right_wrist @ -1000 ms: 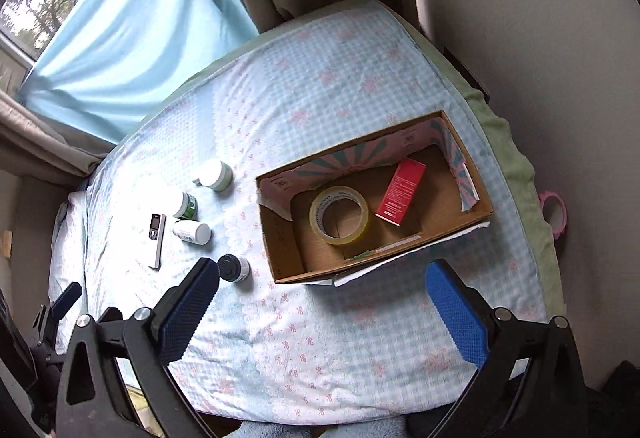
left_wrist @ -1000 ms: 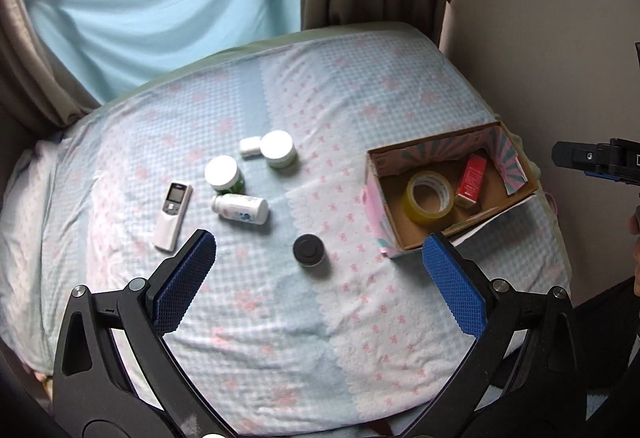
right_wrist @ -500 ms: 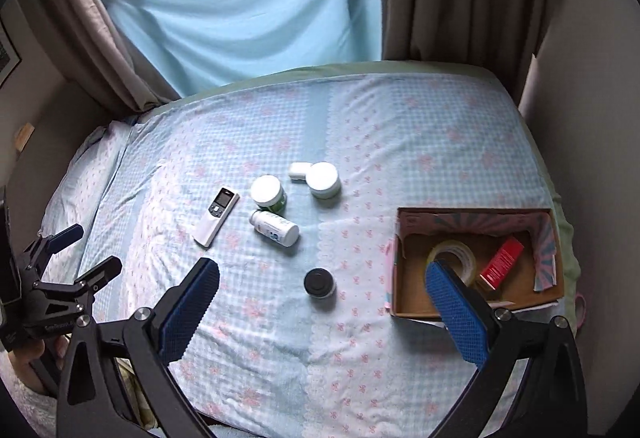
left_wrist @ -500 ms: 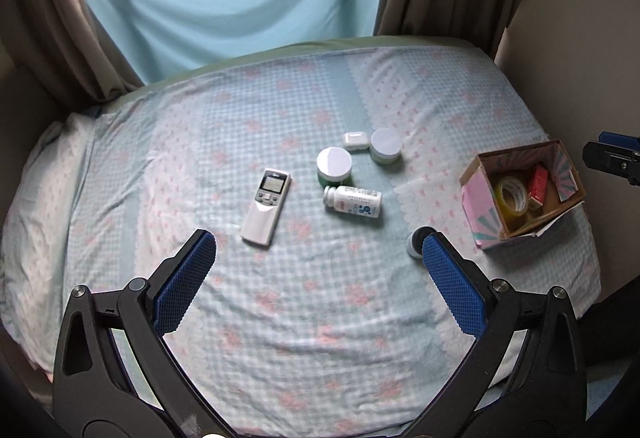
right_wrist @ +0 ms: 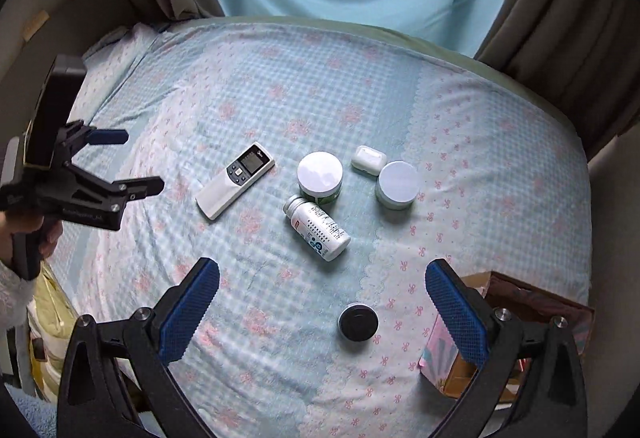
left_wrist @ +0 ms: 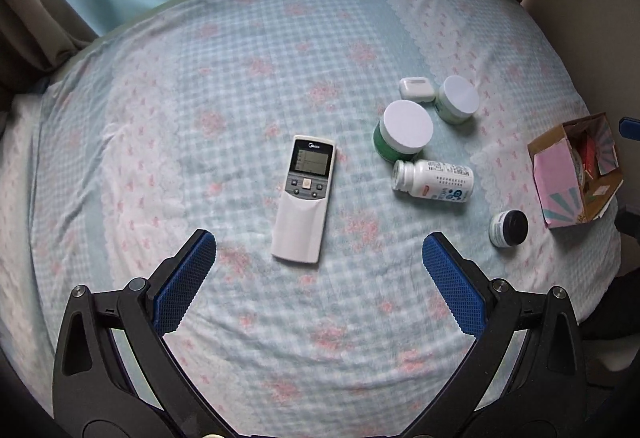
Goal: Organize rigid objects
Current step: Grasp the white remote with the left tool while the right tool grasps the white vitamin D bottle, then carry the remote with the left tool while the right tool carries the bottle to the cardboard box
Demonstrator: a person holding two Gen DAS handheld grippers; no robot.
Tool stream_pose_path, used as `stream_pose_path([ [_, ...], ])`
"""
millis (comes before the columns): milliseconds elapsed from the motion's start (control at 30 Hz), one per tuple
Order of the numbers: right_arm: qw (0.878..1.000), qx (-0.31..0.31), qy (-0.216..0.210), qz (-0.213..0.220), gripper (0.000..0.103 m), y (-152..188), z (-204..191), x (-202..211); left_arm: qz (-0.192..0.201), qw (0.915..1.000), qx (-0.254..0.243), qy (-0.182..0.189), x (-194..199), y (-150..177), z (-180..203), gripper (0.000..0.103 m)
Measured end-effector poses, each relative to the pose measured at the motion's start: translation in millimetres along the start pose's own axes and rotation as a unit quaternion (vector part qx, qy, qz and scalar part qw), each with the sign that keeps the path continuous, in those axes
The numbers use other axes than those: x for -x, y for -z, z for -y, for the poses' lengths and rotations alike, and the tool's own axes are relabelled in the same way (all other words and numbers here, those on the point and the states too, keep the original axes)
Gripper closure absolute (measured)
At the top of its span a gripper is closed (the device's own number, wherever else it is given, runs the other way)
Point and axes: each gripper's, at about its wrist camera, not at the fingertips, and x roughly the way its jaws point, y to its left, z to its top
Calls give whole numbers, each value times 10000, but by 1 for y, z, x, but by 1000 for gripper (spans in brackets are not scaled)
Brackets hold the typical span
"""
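On the bed lie a white remote [left_wrist: 305,198] [right_wrist: 235,180], a green jar with a white lid [left_wrist: 404,130] [right_wrist: 320,174], a paler jar [left_wrist: 458,99] [right_wrist: 397,184], a white earbud case [left_wrist: 416,89] [right_wrist: 368,159], a white pill bottle on its side [left_wrist: 433,181] [right_wrist: 317,228] and a small black-lidded jar [left_wrist: 509,228] [right_wrist: 358,322]. My left gripper [left_wrist: 319,280] is open and empty, just short of the remote. My right gripper [right_wrist: 322,308] is open and empty, above the black-lidded jar. The left gripper also shows in the right wrist view [right_wrist: 120,162].
A cardboard box [left_wrist: 576,174] [right_wrist: 516,322] with tape and a red carton inside stands at the bed's right edge. Curtains and a blue sheet hang behind the bed. A wall runs along the right side.
Both grippers have swung left and come lower over the bed. The left one now faces the remote; the box has slid to the right edge of both views.
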Motion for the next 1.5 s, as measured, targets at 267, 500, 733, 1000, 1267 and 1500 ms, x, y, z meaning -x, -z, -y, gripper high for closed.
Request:
stream_pose_path([
  [267, 9936, 931, -7, -633, 0, -27, -9, -94, -769, 9969, -138, 93, -106, -23, -14, 0],
  [500, 9775, 1645, -106, -1317, 4, -34, -22, -185, -1309, 9913, -107, 70, -180, -23, -16, 5],
  [733, 9524, 2304, -110, -1992, 18, -27, -32, -247, -1617, 9865, -255, 20, -211, -25, -14, 11],
  [1000, 9340, 2657, -45, -2387, 41, -21, -38, -263, -1987, 9795, -338, 30, -220, -39, -15, 20],
  [1267, 9245, 2882, 228, -2485, 55, -19, -53, -272, -2019, 9778, -565, 39, -216, -57, -14, 49],
  [1500, 9282, 2803, 282, -2432, 55, -4, -67, -264, -1942, 9802, -366, 162, -214, -59, -11, 49],
])
